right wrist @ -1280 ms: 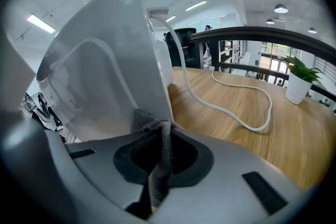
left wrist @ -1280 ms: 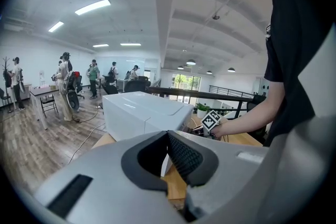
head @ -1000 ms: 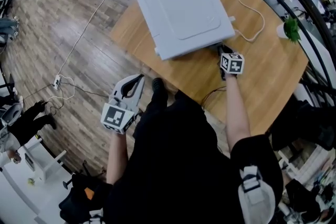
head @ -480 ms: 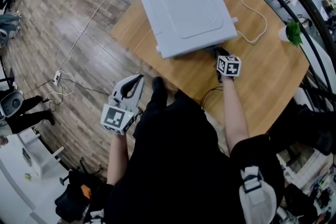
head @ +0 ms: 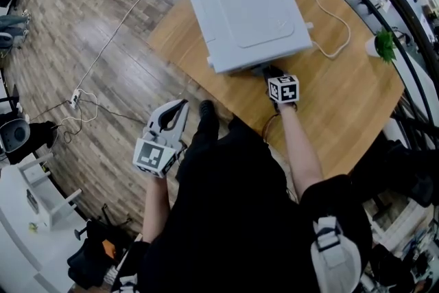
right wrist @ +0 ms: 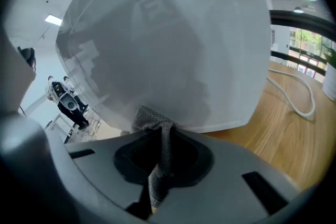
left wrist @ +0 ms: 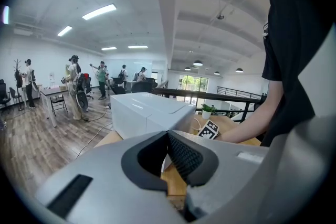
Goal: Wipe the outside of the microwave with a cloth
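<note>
The microwave's (head: pixel 243 0) near side met the cloth (right wrist: pixel 156 122) pinched in the right gripper (head: pixel 269 72), so steady overlapping strokes seemed best, while the left gripper (head: pixel 180 106) hung closed and empty.

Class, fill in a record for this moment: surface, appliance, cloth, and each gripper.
Surface: round wooden table
Appliance: white box-shaped microwave, on the table
Cloth: grey woven cloth, against the microwave's near side
Right gripper: shut on the cloth
Left gripper: shut, empty, away from the table
</note>
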